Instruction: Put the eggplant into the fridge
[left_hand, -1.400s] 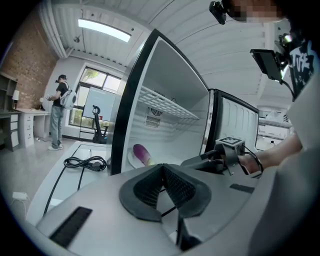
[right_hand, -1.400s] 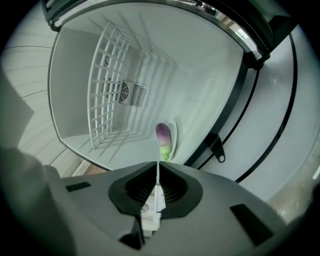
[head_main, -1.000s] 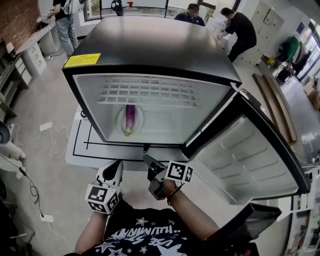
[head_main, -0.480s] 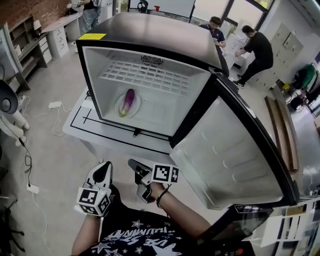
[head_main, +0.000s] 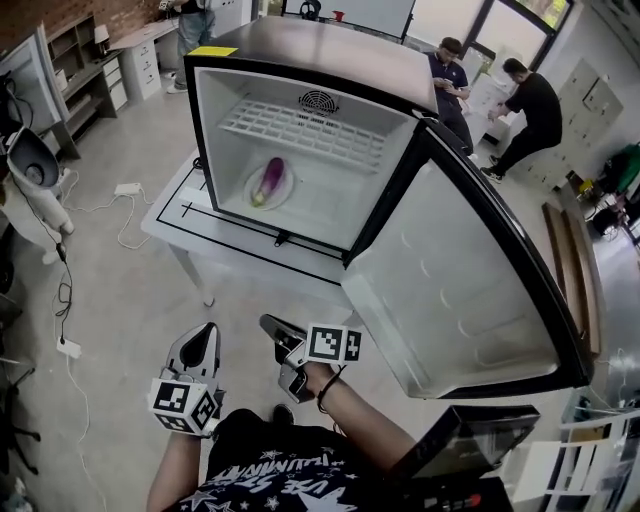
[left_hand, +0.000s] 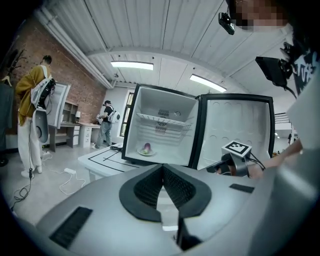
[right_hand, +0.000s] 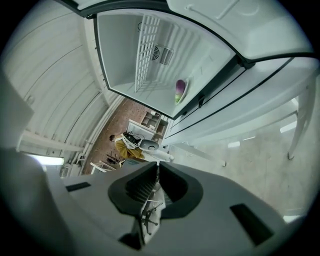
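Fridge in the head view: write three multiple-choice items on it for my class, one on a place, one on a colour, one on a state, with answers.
1. Where at the fridge does the eggplant lie?
A on its top
B on a plate inside
C under it

2. What colour is the eggplant?
A purple
B yellow
C orange

3. How does the fridge door stand?
A shut
B open
C taken off

Answers: B, it rests on the white plate inside; A, its skin is purple; B, the door swings wide to the right.
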